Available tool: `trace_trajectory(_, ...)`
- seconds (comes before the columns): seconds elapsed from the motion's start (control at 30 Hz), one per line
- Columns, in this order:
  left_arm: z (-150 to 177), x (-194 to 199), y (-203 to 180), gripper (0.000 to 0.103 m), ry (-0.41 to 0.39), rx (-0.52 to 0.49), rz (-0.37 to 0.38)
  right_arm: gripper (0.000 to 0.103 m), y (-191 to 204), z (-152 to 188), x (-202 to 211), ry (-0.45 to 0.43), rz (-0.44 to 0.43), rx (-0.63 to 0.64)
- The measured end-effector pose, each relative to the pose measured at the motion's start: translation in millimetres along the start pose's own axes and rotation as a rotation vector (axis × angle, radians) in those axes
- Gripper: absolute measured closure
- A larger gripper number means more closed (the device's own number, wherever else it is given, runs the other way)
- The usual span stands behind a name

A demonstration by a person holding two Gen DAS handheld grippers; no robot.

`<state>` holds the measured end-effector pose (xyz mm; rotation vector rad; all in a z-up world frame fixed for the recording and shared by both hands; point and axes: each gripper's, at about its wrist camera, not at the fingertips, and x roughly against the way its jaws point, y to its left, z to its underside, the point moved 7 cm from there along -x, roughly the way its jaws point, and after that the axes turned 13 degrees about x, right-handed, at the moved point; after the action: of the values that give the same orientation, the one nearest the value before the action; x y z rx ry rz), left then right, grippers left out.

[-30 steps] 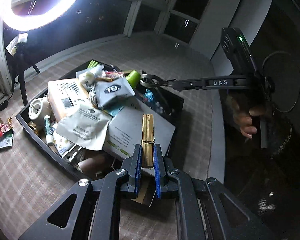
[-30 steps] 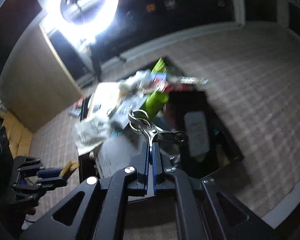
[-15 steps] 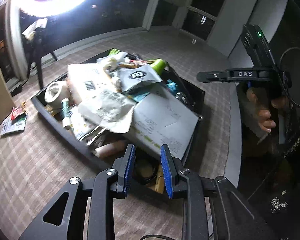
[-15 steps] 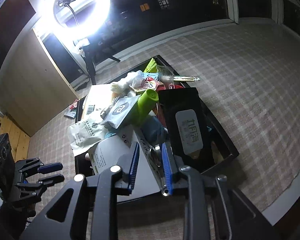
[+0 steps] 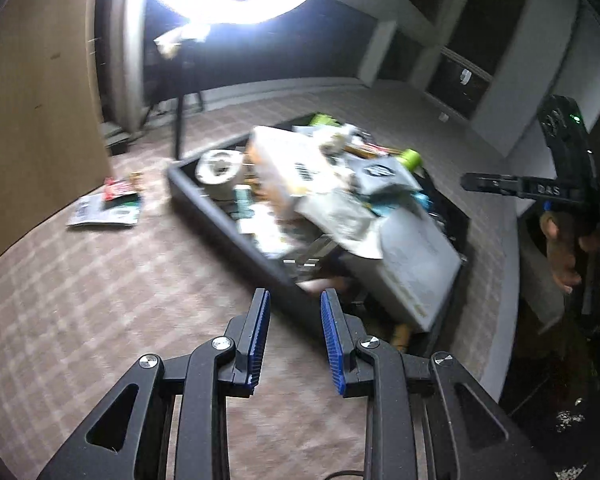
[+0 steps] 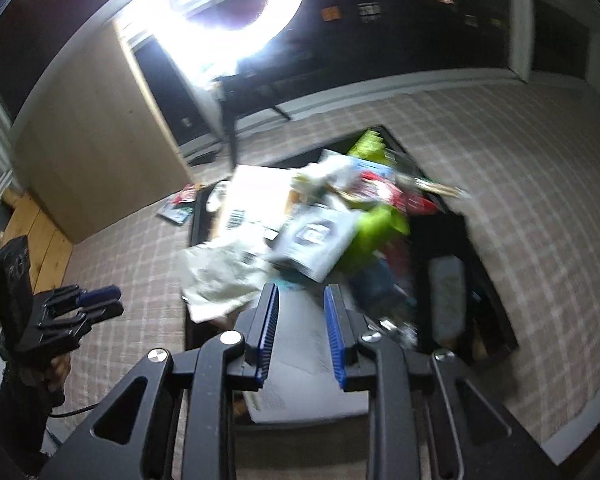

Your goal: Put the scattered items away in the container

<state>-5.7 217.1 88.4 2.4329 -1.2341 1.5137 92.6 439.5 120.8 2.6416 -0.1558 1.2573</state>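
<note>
Holding both grippers above the checked beige tablecloth (image 5: 100, 300), you have each set of jaws parted with nothing between the blue pads. Your left gripper (image 5: 292, 340) hangs over bare cloth just short of the near corner of the black rectangular container (image 5: 204, 200); your right gripper (image 6: 300, 332) hangs over the large white flat box (image 6: 300, 380) that lies tilted across the container's near end. The container is heaped above its rim: a white barcoded carton (image 5: 292, 160), a crumpled white paper bag (image 6: 220, 280), a grey pouch with a printed logo (image 6: 316, 240), a lime-green bottle (image 6: 376, 232) and a white tape roll (image 5: 218, 166) are visible, though motion blur hides finer detail. One flat packet with red and green printing (image 5: 108, 204) lies outside on the cloth, well apart from the container, near the tan board (image 5: 32, 120). Your right hand (image 5: 564, 248) shows at the left view's edge, gripping its handle. A bright ring light (image 6: 236, 4) stands behind the table.
</note>
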Motion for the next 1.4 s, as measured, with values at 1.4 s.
trace_trajectory(1.4, -31, 49, 232, 0.074, -0.211, 0.36, -0.16, 0.077, 194, -157, -365, 0.339, 0.016, 0.147)
